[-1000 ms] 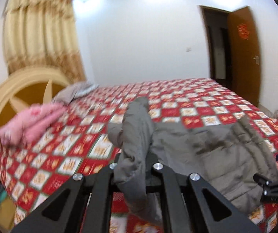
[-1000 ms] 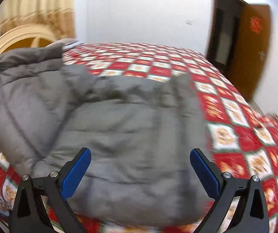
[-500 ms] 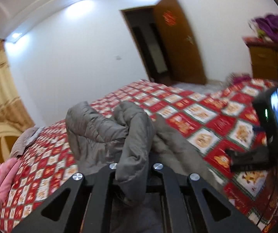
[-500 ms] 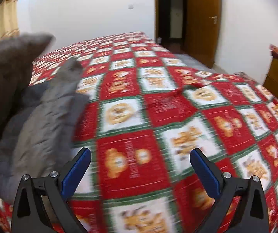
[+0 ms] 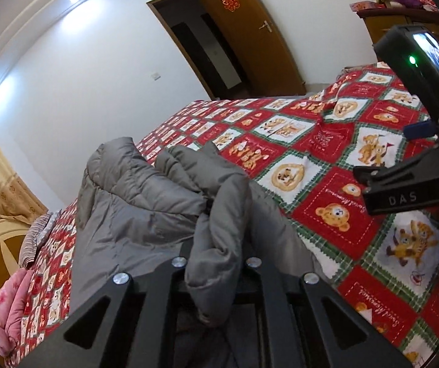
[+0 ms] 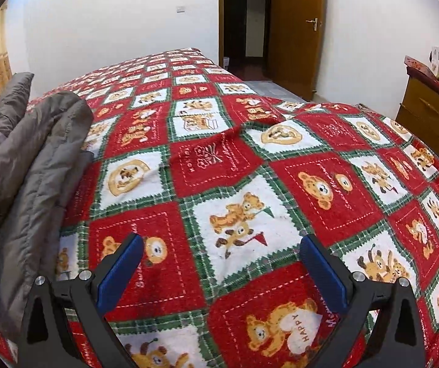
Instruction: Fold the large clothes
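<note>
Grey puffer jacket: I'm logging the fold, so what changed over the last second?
The left claw carried the grey puffer jacket's sleeve across onto its body, and its jaws are now opening around the fabric. The right claw swung off the jacket over bare bedspread. It stayed open and empty.

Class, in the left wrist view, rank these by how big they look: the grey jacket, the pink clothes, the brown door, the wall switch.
1. Grey jacket, though it is nearest the camera
2. Brown door
3. Pink clothes
4. Wall switch
</note>
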`<state>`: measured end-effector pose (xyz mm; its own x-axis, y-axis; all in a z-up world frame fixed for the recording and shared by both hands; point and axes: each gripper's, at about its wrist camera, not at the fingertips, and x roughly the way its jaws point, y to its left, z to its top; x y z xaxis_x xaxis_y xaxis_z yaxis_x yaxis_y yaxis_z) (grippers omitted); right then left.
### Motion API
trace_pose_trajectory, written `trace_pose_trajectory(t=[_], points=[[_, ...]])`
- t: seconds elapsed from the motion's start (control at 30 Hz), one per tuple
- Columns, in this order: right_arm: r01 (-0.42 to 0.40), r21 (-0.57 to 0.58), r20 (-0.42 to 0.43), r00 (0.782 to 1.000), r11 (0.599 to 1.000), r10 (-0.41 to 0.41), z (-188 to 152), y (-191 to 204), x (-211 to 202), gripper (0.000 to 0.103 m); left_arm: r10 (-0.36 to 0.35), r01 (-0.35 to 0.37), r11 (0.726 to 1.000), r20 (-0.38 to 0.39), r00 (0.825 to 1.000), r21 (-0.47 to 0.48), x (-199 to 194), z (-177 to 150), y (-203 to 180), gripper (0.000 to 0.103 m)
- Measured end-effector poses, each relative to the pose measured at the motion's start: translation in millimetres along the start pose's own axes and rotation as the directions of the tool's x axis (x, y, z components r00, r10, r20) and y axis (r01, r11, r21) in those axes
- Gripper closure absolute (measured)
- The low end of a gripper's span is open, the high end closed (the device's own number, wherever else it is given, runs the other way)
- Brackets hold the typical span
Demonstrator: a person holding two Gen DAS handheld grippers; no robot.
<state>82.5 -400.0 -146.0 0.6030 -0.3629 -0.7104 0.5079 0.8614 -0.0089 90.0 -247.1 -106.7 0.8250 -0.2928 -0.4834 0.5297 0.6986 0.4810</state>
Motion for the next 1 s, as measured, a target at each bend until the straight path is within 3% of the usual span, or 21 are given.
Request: trace_pose_trajectory(t=[0.1,0.2,0.27,0.4,0.47,0.6,0.7,0.83,0.9,1.0], points=[[0.024,0.001,0.016,1.0,1.0,-0.024,2,-3,-3,0.002,0.022,-0.022,1.0,-0.01,1.0,0.006,-3,7,-2,0.087],[0.05,0.005,0.027,0.998,0.999,-0.05,4,-11,-5,0.002,0.02,-0.02,1.0,-0.007,1.0,0.011,-8,19,-4,0.076],[0.064,0.018,0.03,0.997,0.998,-0.064,6,-19,-5,0.002,0.027,-0.028,0.999,0.015,1.0,0.023,-19,28,-7,0.053],[0.064,0.044,0.032,0.997,0.997,-0.066,8,-27,-6,0.002,0.064,-0.071,0.995,0.099,0.993,0.068,-43,43,-17,0.033],[0.061,0.033,0.031,0.998,0.998,-0.062,8,-26,-6,0.002,0.084,-0.095,0.991,0.123,0.989,0.091,-52,49,-20,0.03],[0.053,0.037,0.023,0.998,0.998,-0.054,8,-26,-4,0.002,0.111,-0.118,0.99,0.092,0.99,0.079,-53,53,-5,0.03],[0.053,0.037,0.021,0.998,0.998,-0.054,8,-26,-3,0.002,0.153,-0.158,0.986,0.098,0.983,0.045,-60,49,20,0.022],[0.056,0.027,0.023,0.998,0.998,-0.057,8,-24,-3,0.002,0.234,-0.232,0.972,0.108,0.966,-0.034,-68,41,66,0.015],[0.053,0.026,0.026,0.998,0.998,-0.054,7,-23,-3,0.002,0.312,-0.301,0.948,0.11,0.944,-0.104,-71,36,96,0.001],[0.046,0.022,0.027,0.999,0.999,-0.047,6,-21,-3,0.002,0.404,-0.383,0.9,0.069,0.912,-0.208,-60,26,140,0.0]])
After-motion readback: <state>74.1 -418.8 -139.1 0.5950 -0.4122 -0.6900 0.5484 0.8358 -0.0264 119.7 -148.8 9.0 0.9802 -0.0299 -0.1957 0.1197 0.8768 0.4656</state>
